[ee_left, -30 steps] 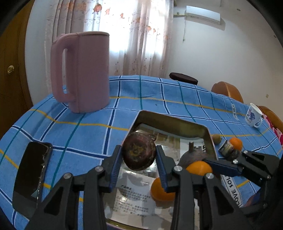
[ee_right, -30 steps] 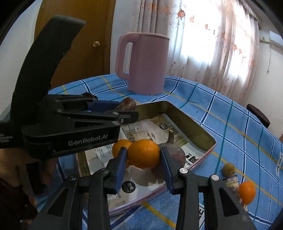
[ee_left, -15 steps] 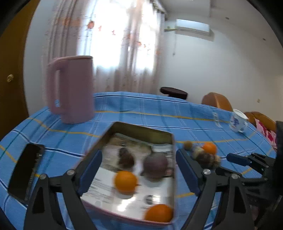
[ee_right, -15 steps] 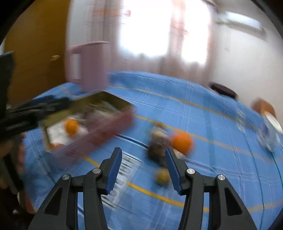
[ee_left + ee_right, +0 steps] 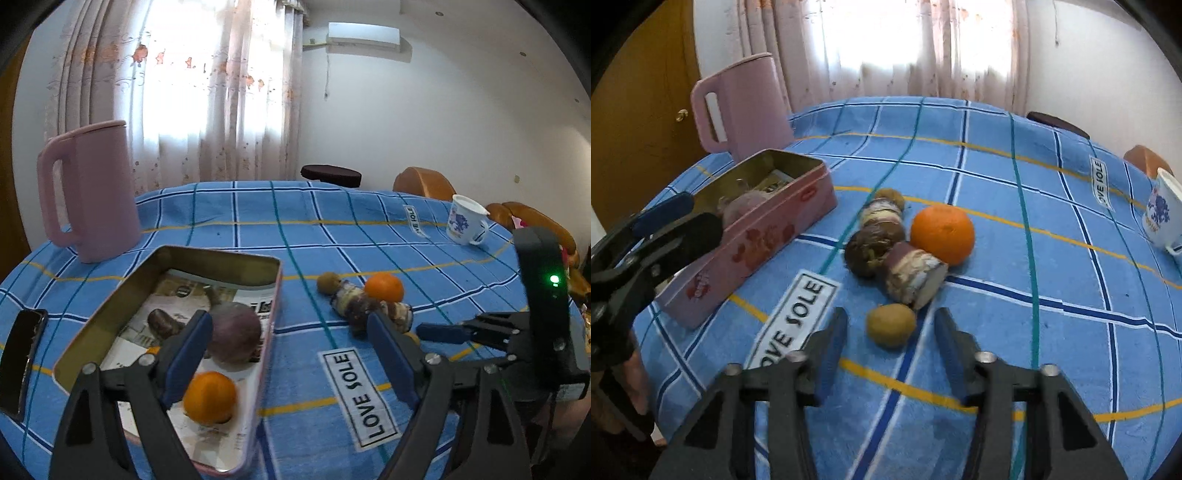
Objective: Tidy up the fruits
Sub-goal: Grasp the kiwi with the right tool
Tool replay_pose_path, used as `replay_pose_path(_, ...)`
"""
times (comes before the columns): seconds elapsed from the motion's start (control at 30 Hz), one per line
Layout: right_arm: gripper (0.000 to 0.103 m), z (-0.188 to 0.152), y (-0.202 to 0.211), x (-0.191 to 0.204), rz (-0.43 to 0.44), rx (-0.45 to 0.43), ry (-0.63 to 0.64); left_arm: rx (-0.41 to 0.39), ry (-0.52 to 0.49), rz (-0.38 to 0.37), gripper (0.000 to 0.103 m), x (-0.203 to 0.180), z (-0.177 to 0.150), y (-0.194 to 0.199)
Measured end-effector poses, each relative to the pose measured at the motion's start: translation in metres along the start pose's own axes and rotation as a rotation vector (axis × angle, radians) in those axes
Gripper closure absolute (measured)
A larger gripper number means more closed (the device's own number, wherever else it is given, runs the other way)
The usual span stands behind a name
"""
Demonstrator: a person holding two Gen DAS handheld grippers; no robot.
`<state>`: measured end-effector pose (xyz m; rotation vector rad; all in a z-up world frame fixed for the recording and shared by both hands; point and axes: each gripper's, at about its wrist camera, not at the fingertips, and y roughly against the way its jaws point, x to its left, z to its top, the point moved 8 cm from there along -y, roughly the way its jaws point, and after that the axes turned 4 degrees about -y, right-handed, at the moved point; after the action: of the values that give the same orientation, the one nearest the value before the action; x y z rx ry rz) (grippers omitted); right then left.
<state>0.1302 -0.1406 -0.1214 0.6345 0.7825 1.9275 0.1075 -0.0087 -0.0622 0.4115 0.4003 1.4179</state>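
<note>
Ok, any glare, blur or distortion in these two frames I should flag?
Left wrist view: the bright curtained window blows out, fisheye bends the blue checked tablecloth, focus fairly sharp. Right wrist view: same window glare, the pink rectangular tin and small brownish round fruit slightly soft.

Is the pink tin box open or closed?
Open. The pink tin box has no lid; an orange and a purple fruit show inside.

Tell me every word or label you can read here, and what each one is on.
"LOVE SOLE": white patch on the blue checked tablecloth, near the tin.
"LOVE SOLE", partly readable: a second patch near the cup.
Printed paper lining the tin: too small to read.
Red marks on the tin's pink side: blurred, unreadable.
The cup's blue print is a pattern, not words.
</note>
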Motion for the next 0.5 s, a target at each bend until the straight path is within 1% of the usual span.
replay_pose_path(0.07, 0.073, -0.002, 0.002, -0.002, 0.032, 0.007, -0.009, 0.000, -0.009, -0.010, 0.015, -0.006, 0.001, 0.000)
replay_pose_path(0.17, 0.073, -0.004, 0.011, -0.009, 0.030, -0.018, -0.012, 0.006, -0.031, -0.022, 0.015, -0.017, 0.003, -0.002)
replay_pose_path(0.23, 0.073, -0.003, 0.017, -0.019, -0.002, -0.041, -0.018, 0.012, -0.044, -0.039, 0.015, -0.027, 0.003, -0.005)
replay_pose_path(0.33, 0.073, 0.000, 0.023, -0.038, -0.057, -0.069, -0.033, 0.029, -0.078, -0.039, 0.016, -0.041, 0.004, -0.015)
replay_pose_path(0.43, 0.073, 0.003, 0.024, -0.053, -0.066, -0.082, -0.061, 0.068, -0.106, -0.030, 0.022, -0.051, 0.002, -0.030)
replay_pose_path(0.47, 0.073, 0.004, 0.025, -0.056, -0.069, -0.086, -0.066, 0.087, -0.112, -0.027, 0.026, -0.053, 0.002, -0.035)
replay_pose_path(0.5, 0.073, 0.004, 0.025, -0.058, -0.072, -0.090, -0.068, 0.095, -0.117, -0.020, 0.028, -0.055, 0.003, -0.039)
